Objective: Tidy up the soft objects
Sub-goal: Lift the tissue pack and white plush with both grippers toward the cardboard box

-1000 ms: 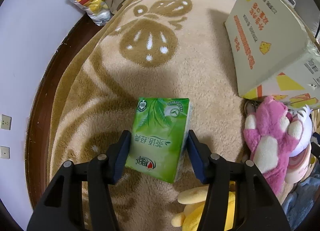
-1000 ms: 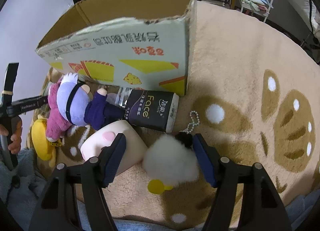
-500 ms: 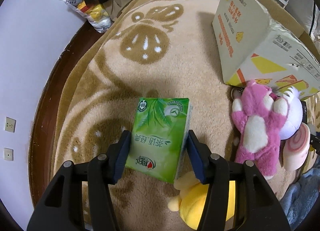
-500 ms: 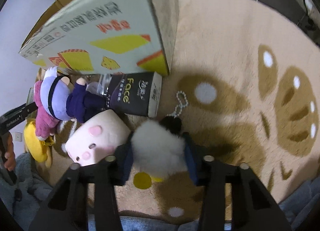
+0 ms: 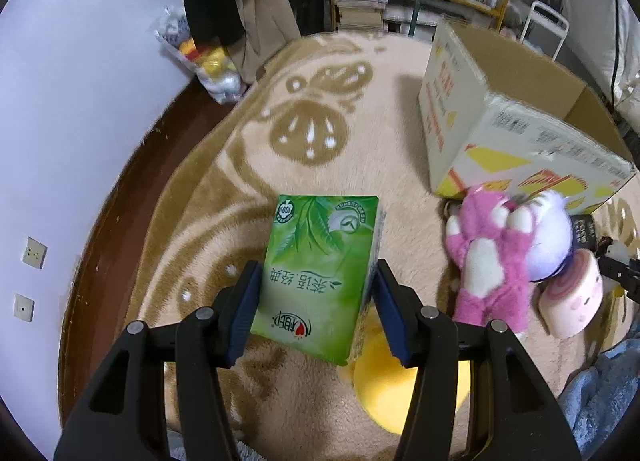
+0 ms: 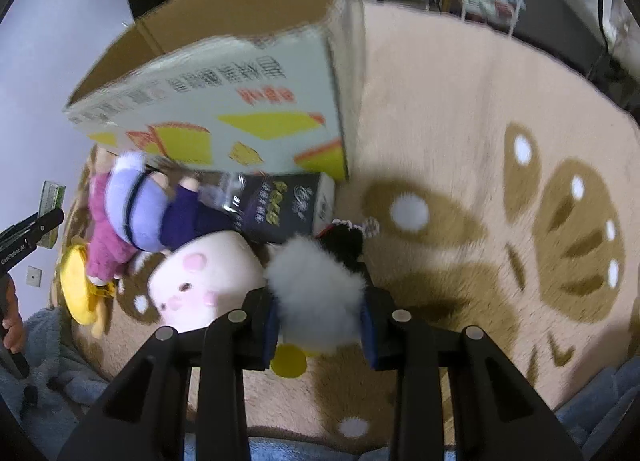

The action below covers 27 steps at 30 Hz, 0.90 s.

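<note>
My left gripper (image 5: pixel 316 307) is shut on a green tissue pack (image 5: pixel 316 273), held above the beige rug. Below it lies a yellow plush (image 5: pixel 400 393), partly hidden by the fingers. A pink plush (image 5: pixel 490 257) lies to the right, beside a purple-haired doll (image 6: pixel 136 209) and a pale pink pig plush (image 6: pixel 208 281). My right gripper (image 6: pixel 318 321) is shut on a fluffy white plush (image 6: pixel 316 293) with a black part and a bead chain. A dark tissue pack (image 6: pixel 280 209) lies against the open cardboard box (image 6: pixel 224 109).
The cardboard box (image 5: pixel 520 129) stands open on the patterned rug (image 5: pixel 320 133). A plastic bag (image 5: pixel 200 57) and hanging clothes sit by the wall. Shelves and a white rack stand at the back. A blue blanket (image 5: pixel 600 401) lies at the near edge.
The right gripper closed on the white plush and lifted it slightly. The left gripper rose with the green tissue pack, so more of the box and room shows.
</note>
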{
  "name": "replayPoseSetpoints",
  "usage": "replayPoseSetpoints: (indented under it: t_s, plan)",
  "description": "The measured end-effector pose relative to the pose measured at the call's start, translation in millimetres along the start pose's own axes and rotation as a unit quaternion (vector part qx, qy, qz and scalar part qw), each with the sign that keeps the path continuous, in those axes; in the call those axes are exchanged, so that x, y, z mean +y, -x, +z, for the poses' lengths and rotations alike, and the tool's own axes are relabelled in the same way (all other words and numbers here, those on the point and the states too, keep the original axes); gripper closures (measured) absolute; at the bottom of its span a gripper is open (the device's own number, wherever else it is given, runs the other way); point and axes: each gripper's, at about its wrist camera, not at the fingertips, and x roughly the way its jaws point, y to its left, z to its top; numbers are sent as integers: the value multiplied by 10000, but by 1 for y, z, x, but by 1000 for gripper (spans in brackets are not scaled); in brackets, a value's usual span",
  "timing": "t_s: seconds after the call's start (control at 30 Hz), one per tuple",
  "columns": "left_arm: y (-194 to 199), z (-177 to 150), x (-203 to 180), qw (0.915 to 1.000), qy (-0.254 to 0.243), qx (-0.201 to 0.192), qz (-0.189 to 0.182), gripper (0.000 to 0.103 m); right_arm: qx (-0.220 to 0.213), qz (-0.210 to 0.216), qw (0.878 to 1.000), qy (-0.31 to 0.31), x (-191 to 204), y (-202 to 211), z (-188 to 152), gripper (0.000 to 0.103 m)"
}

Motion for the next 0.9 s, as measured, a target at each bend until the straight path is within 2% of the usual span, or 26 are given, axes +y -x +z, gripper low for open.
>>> replayPoseSetpoints:
  t_s: [0.23,0.53,0.6,0.73,0.9]
  plan:
    - [45,-1,-5,9951,-34,-980,-91,49,-828,-17,9963,233,16,43,-6,69]
    - [101,-4,-28,9798,-263,-1982,-4,49,-2203,270,9736,537,40,109,6,69]
    - [113,-4,-33,9767,-263,-2130,69,49,-2366,322,9694,576,46,122,8,69]
    - [135,-1,-43,9717,-145,-2356,-33,49,-2576,364,9633,667,52,139,16,69]
    - [157,6,-62,9624,-378,-2690,59,48,-2780,428,9574,660,54,155,15,69]
